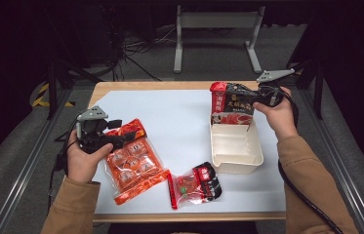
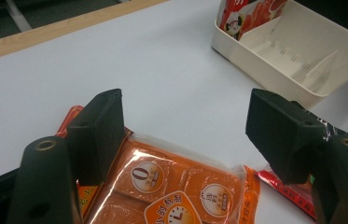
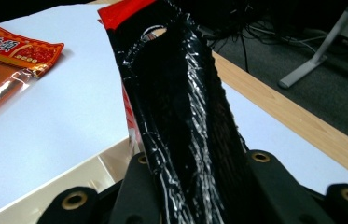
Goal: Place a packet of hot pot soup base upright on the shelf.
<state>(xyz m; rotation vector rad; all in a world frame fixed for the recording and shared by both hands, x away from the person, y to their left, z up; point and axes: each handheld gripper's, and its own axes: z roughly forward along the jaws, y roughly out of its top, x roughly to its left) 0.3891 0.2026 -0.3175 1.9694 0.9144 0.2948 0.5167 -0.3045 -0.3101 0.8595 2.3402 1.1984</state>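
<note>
my black pouch (image 3: 185,116): glossy, crinkled plastic film
my orange pack (image 1: 131,163): shiny clear wrap
cream bin (image 1: 235,148): smooth matt plastic
table edge (image 1: 170,85): wood

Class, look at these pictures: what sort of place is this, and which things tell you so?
Probably a lab or test room: a bare table set in a metal frame, loose cables on the dark floor behind it, and dim surroundings.

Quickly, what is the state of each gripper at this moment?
Left gripper: open, jaws wide apart over the orange snack pack, not pressing it.
Right gripper: shut on the black and red packet, at the cream tray.
</note>
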